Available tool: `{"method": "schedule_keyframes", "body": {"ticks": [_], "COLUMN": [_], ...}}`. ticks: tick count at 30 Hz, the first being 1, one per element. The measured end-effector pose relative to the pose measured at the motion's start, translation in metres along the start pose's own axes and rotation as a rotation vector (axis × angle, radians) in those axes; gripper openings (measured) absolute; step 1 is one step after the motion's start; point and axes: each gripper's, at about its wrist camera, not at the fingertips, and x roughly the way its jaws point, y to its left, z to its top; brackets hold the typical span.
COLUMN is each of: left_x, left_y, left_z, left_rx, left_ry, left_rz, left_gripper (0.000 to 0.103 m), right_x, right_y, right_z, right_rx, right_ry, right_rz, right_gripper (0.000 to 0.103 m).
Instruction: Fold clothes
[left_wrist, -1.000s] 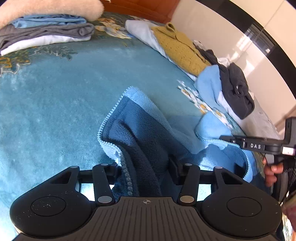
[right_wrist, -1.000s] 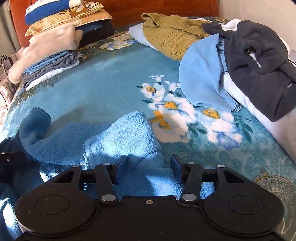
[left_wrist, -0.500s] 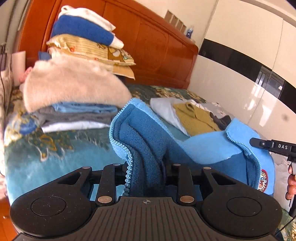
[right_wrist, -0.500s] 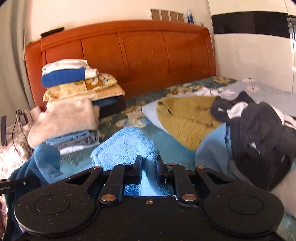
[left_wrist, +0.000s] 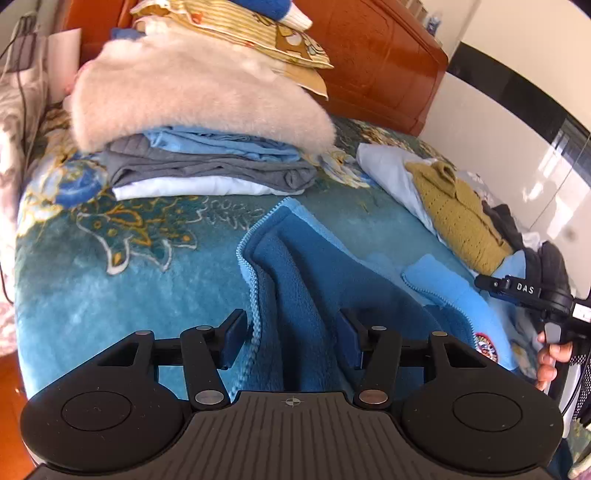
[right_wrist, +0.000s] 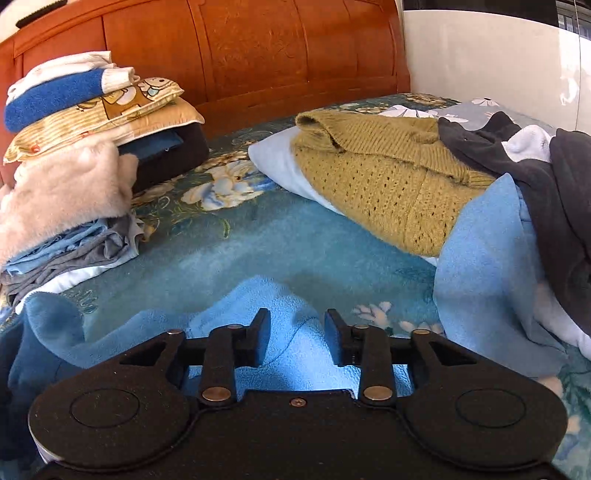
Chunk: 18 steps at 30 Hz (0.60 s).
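Note:
A blue fleece jacket (left_wrist: 314, 266) with a light blue zipper edge lies spread on the teal floral blanket (left_wrist: 110, 295). My left gripper (left_wrist: 291, 328) is open low over it, a dark blue fold lying loose between the fingers. In the right wrist view the jacket's light blue side (right_wrist: 258, 306) rests flat on the bed. My right gripper (right_wrist: 297, 328) stands open over it, fingers apart on either side of the cloth. The right gripper (left_wrist: 517, 291) also shows at the left wrist view's right edge, held by a hand (left_wrist: 550, 354).
A stack of folded clothes (right_wrist: 66, 206) topped by a fluffy cream piece and pillows sits at the far left by the wooden headboard (right_wrist: 258, 55). A mustard knit sweater (right_wrist: 376, 184), a light blue cloth (right_wrist: 480, 266) and dark garments (right_wrist: 554, 192) are piled on the right.
Both grippers had the jacket lifted, shut on it, half a second ago. They have since come down to the bed and opened, and the jacket now lies on the blanket.

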Motion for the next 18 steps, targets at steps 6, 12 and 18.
{"method": "schedule_keyframes", "body": {"ticks": [6, 12, 18], "left_x": [-0.051, -0.085, -0.104], "left_y": [0.02, 0.024, 0.015], "left_z": [-0.025, -0.058, -0.088], "left_rx": [-0.156, -0.237, -0.247], "left_ry": [-0.035, 0.013, 0.074], "left_rz": [-0.046, -0.088, -0.109], "left_gripper": [0.063, 0.071, 0.073], "right_x": [-0.098, -0.196, -0.259], "right_y": [-0.022, -0.053, -0.096], "right_z": [-0.032, -0.109, -0.181], "right_rx": [0.008, -0.023, 0.072], "right_ry": [-0.049, -0.013, 0.061], "right_rz": [0.068, -0.047, -0.238], "right_gripper": [0.049, 0.052, 0.054]}}
